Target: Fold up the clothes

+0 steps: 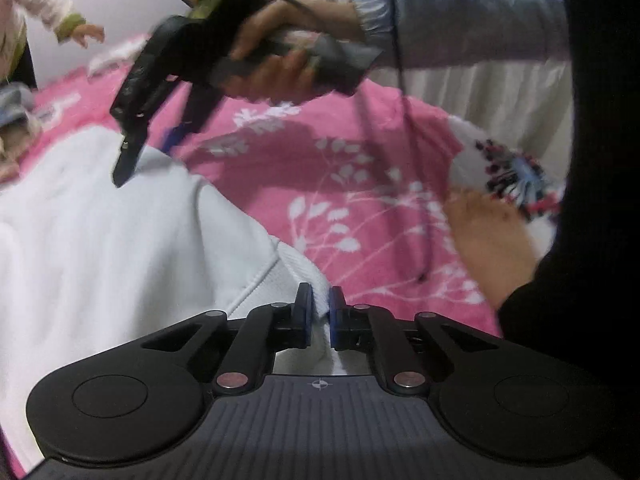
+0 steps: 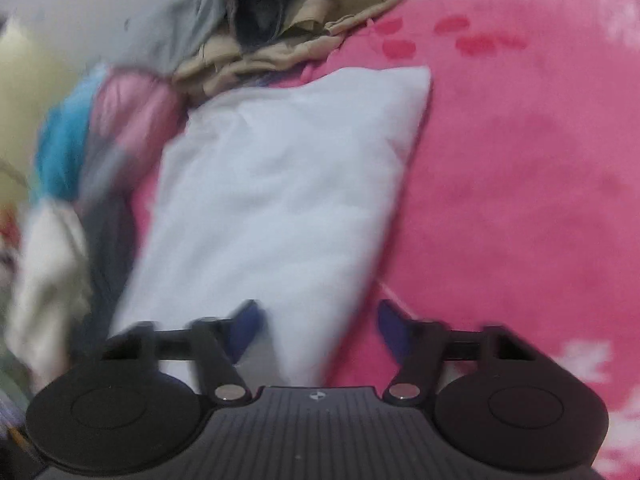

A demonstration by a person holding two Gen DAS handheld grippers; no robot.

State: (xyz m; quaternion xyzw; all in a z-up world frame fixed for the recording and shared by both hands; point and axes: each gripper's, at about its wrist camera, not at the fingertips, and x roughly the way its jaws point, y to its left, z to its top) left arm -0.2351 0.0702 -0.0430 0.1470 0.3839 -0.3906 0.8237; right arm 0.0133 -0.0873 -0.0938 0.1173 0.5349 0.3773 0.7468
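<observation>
the left gripper [image 1: 320,306] sits low at the near edge of its own view, level and pointing forward, its blue pads [image 1: 303,307] clenched on a ribbed white hem of the garment [image 1: 100,248], which bunches up between them. from that hem the garment spreads away to the left and far side of the left view as a broad pale sheet. above it, the right gripper [image 1: 138,152] comes in from the upper right, held in a bare hand [image 1: 272,68] with a lilac cuff, tilted steeply so its fingers point down and to the left; one dark fingertip hangs just over the cloth, and whether it touches cannot be told through the blur. in the right view that gripper's jaws stand wide apart and released, with the garment [image 2: 280,184] running between them. there the garment lies as a long folded slab, its long axis going from the near left up toward the far right, one square corner pointing away. it rests on a pink blanket [image 2: 520,200] printed with white sprigs. to the left of the slab lies a heap of clothes [image 2: 80,152] in blue, pink and cream, and at its far end a tan and denim pile [image 2: 296,28]. in the left view, a black sleeve [image 1: 580,240] fills the right edge.
</observation>
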